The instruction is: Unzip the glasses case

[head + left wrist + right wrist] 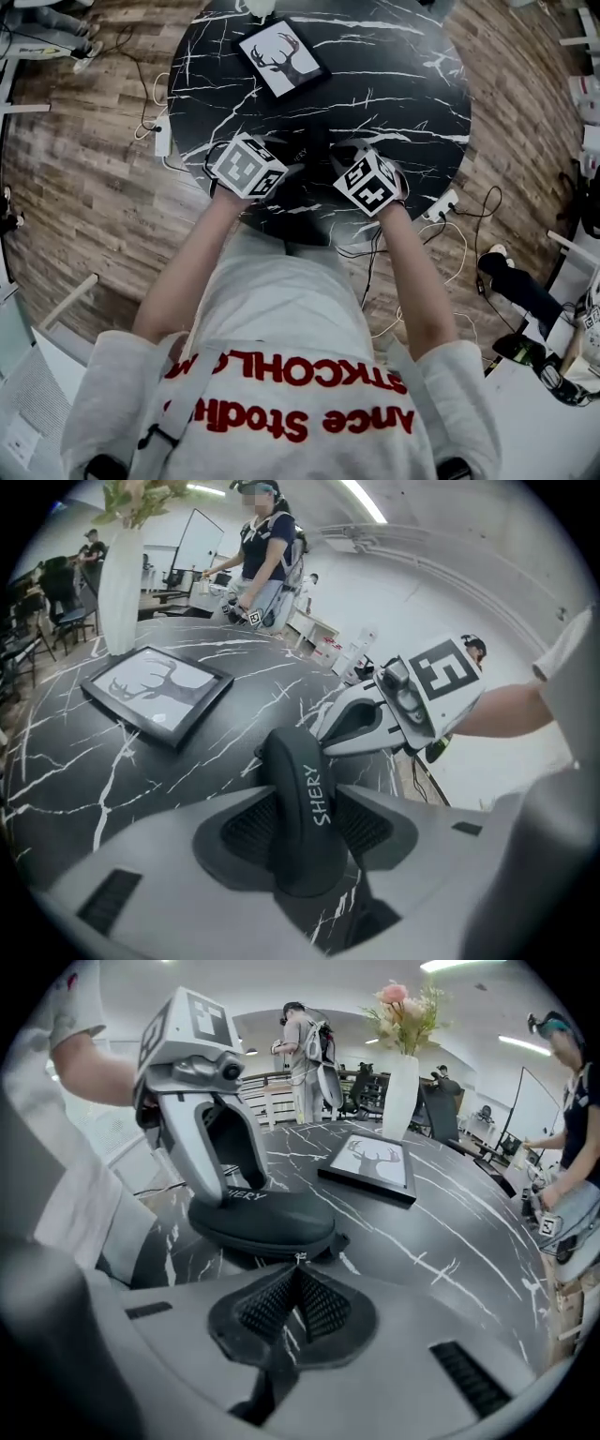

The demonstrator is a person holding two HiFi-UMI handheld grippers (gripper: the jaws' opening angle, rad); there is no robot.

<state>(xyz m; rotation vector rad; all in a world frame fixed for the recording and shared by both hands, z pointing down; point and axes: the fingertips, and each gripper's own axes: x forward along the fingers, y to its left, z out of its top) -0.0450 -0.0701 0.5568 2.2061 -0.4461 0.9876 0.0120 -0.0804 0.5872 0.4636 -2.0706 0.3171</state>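
Holding the glasses case (pixel 302 761) by its middle, the left gripper (pixel 305 810) points its zip pull (pixel 298 1259) at the shut right gripper (pixel 298 1271) pinching it.

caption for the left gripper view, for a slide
Left tool grips the black case on the marble table.

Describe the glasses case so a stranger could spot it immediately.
At the near edge of the round black marble table, the glasses case sits clamped in the left gripper, its zipper pull pinched by the right gripper. It's dark, oval and printed SHERY, unlike the flat framed deer picture.
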